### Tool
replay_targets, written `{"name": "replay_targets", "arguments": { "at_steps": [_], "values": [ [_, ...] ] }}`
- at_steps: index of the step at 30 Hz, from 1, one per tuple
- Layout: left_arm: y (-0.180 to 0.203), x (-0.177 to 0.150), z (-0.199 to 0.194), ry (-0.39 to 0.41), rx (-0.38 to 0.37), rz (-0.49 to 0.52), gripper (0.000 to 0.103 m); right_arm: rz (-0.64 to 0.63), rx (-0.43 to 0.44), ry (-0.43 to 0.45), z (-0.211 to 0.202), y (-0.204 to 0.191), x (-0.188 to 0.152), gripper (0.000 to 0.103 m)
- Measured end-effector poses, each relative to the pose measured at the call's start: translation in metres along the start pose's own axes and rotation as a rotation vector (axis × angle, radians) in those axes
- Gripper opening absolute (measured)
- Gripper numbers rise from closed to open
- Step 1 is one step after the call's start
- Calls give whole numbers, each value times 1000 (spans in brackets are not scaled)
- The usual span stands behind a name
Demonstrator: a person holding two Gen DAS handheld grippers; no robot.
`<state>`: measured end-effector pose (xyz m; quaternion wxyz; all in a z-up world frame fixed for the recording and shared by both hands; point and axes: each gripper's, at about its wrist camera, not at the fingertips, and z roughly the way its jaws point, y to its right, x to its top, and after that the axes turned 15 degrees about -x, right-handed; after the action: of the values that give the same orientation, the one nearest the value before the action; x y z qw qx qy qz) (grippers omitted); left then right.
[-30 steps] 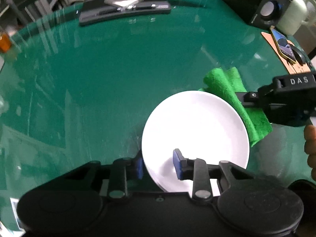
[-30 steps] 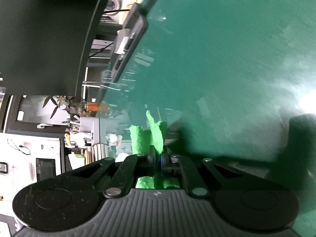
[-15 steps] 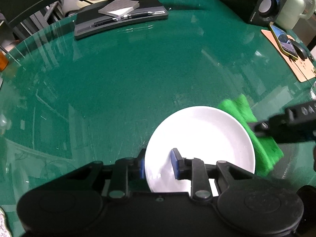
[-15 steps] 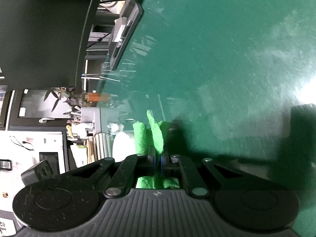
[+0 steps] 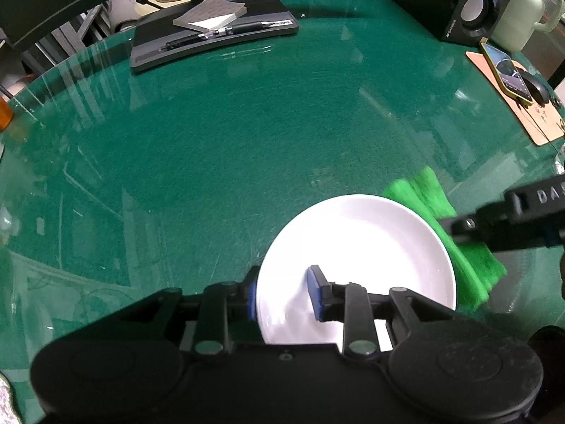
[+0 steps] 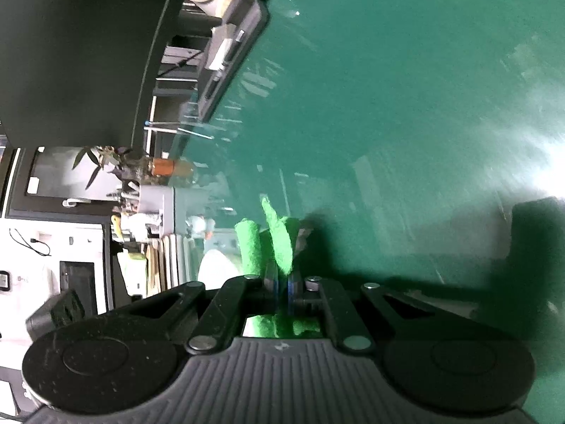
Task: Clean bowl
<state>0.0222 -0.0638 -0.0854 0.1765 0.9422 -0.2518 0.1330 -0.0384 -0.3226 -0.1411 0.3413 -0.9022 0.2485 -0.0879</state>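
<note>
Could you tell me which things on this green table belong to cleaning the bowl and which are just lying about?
Belongs to the job:
- white bowl, left gripper straddling its rim
- green cloth, pinched in the right gripper

Just lying about:
- notepad and pen on the monitor base
- speaker
- phone
- mouse

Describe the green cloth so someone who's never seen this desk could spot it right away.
Start at the big dark green table and find the white bowl near its front edge. The cloth lies just behind the bowl's right rim, pinched in a black tool. It is a folded, fuzzy rag, far brighter green than the table.
</note>
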Motion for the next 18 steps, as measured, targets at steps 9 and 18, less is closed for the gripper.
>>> {"name": "replay_targets", "arguments": {
  "at_steps": [9, 18],
  "values": [
    [-2, 4, 0, -13, -11, -15, 29, -50, -4, 18, 21, -25, 20, 6],
    [-3, 7, 2, -20, -40, -12, 31, -50, -6, 8, 2, -13, 9, 6]
  ]
}}
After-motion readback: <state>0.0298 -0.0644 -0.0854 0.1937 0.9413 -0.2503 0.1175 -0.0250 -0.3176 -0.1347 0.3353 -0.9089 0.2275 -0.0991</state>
